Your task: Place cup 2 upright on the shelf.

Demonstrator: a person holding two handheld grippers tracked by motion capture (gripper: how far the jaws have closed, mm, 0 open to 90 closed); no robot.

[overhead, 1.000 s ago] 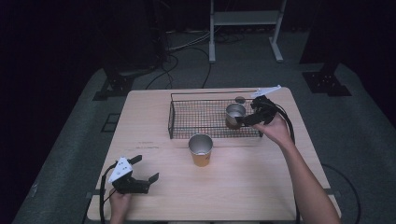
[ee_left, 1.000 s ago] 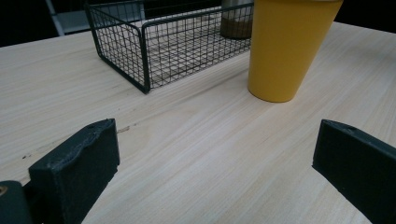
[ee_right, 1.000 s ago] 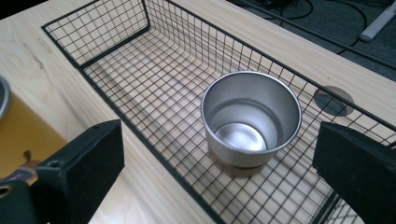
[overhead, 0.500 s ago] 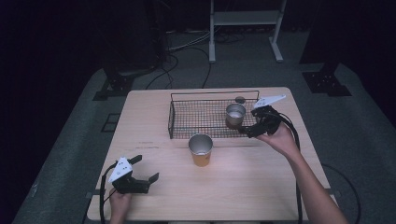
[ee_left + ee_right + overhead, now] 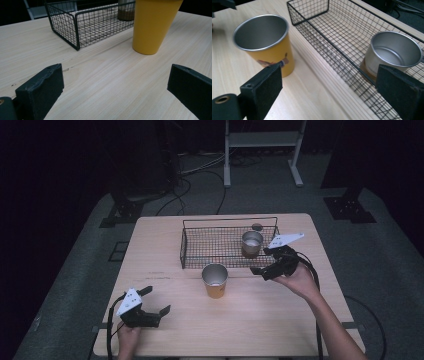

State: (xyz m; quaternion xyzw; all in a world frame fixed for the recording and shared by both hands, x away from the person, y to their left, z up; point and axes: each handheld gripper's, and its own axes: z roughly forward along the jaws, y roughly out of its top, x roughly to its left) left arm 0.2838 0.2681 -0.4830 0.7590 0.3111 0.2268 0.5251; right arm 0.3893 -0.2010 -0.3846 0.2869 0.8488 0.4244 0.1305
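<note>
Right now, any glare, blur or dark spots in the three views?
High view: the lit table is readable, the surrounding floor dim, the back of the room near black. Left gripper view: sharp on the yellow cup and wire basket; no glare. Right gripper view: soft sheen inside the silver cup; the near jaws look slightly soft.

yellow cup (image 5: pixel 157 25): rim cut off | steel cup (image 5: pixel 126 11): top cut off
</note>
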